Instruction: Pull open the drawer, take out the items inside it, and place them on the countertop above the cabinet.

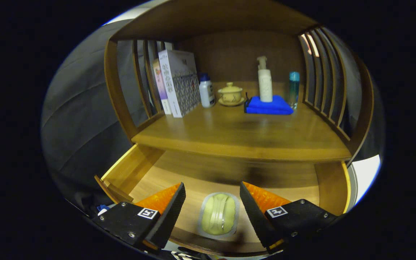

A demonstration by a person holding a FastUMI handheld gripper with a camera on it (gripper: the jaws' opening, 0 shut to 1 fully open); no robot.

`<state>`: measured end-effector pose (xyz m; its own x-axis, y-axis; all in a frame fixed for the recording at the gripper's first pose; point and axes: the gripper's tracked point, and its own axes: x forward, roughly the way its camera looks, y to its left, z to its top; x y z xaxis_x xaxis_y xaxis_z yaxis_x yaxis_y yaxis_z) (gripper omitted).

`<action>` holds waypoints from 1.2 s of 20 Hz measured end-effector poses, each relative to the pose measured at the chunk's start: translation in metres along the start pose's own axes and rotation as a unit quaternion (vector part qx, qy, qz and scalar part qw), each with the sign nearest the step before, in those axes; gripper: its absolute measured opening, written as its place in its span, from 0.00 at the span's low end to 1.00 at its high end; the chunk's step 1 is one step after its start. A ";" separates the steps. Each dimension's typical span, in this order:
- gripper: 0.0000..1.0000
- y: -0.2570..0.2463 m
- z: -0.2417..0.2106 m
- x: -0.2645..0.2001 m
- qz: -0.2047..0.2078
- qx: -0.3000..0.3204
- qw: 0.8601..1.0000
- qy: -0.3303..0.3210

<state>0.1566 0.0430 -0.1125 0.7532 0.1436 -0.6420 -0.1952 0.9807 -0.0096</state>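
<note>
Open drawer (226,177), one packet inside.
Gripper (212,202) spread wide, unclenched, around one pale green packet (218,213); countertop (237,133) holds three bottles, two books.

Tongs (212,202) bear screws, square markers

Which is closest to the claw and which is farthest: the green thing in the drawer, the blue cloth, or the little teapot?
From the open claw:
1. Pale green packet, in the open drawer between the fingers.
2. Folded blue cloth, on the countertop, beyond the fingers, right of middle.
3. Small lidded yellow tea cup, farther back, left of the cloth.
</note>
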 end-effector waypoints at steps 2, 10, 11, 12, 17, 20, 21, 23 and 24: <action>0.93 -0.004 -0.009 0.010 -0.006 -0.003 1.000 0.027; 0.86 -0.012 -0.046 0.032 -0.006 0.040 0.993 0.114; 0.83 -0.012 -0.048 0.032 -0.004 0.043 0.992 0.118; 0.77 -0.012 -0.050 0.034 -0.004 0.041 0.992 0.120; 0.36 -0.011 -0.052 0.035 -0.004 0.038 0.992 0.119; 0.21 -0.010 -0.048 0.032 -0.001 0.020 0.995 0.098; 0.21 -0.010 -0.045 0.031 0.001 0.018 0.996 0.090; 0.21 -0.006 -0.037 0.026 0.009 0.020 0.997 0.072; 0.21 -0.004 -0.032 0.023 0.015 0.018 0.998 0.065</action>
<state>0.1547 0.0382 -0.1521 0.6594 0.1560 -0.7354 -0.1914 0.9808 0.0365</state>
